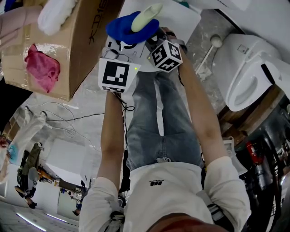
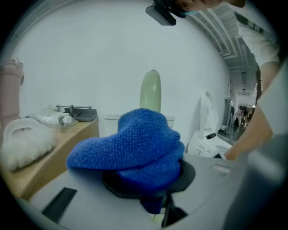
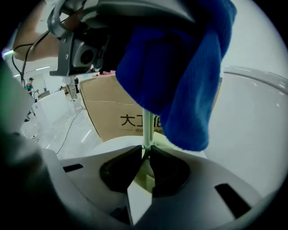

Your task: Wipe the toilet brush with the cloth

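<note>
The toilet brush has a pale green head (image 1: 147, 16) on a thin pale stem (image 3: 146, 125). My right gripper (image 3: 146, 150) is shut on that stem and holds the brush pointing up and away from me. A blue cloth (image 1: 128, 28) is bunched in my left gripper (image 2: 149, 191), which is shut on it; the cloth hides its fingertips. In the left gripper view the cloth (image 2: 135, 143) lies against the stem below the green head (image 2: 150, 90). From the right gripper view the cloth (image 3: 184, 76) hangs just above the jaws, wrapped round the stem.
A cardboard box (image 1: 79, 41) at the upper left holds a pink rag (image 1: 43, 68) and a white fluffy duster (image 1: 56, 13). A white toilet (image 1: 247, 68) stands at the right, with a knob-topped white stick (image 1: 213, 45) beside it. Cables lie on the floor at the left.
</note>
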Available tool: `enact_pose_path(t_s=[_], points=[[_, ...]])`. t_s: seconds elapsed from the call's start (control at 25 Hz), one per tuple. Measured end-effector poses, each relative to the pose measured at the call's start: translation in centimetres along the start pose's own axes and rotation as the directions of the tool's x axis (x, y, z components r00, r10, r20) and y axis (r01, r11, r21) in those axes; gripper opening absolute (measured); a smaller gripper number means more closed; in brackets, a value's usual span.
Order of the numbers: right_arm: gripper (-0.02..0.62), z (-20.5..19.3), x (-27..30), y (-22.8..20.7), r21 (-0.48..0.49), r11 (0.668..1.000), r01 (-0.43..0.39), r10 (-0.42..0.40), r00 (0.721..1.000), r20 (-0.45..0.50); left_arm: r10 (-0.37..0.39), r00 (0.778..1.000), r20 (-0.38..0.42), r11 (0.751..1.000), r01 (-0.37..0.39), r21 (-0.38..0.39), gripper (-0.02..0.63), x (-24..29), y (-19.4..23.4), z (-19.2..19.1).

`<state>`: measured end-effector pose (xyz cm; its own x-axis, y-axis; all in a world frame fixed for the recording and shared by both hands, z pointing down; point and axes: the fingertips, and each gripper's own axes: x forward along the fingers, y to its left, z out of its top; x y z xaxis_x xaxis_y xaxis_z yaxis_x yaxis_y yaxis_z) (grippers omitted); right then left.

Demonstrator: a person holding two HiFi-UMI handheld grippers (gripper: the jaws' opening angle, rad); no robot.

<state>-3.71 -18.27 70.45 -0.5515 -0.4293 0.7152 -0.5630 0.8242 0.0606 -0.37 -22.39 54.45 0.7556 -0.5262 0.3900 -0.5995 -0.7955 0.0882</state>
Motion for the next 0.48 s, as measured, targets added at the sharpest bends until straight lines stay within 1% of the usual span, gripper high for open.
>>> enact_pose_path(t_s=[0.16,0.32,0.48], points=[[0.055,0.0,0.0,0.0,0.000,1.000,0.001,-0.001,1.000,-0.006,0.000,0.999,0.032,1.000,0.000,0.027,0.101,-0.6,0.0,2.8],[0.055,0.1,0.0,-0.1,-0.001,1.000,0.005,-0.005,1.000,-0.011,0.006,0.998,0.069,0.999,-0.008,0.041,0.123,-1.0,-0.1,4.9],[0.056,0.0,0.1,0.0,0.000,1.000,0.009,-0.009,1.000,-0.013,0.011,0.993,0.113,0.999,-0.016,0.039,0.144,-1.5,-0.3,6.4]])
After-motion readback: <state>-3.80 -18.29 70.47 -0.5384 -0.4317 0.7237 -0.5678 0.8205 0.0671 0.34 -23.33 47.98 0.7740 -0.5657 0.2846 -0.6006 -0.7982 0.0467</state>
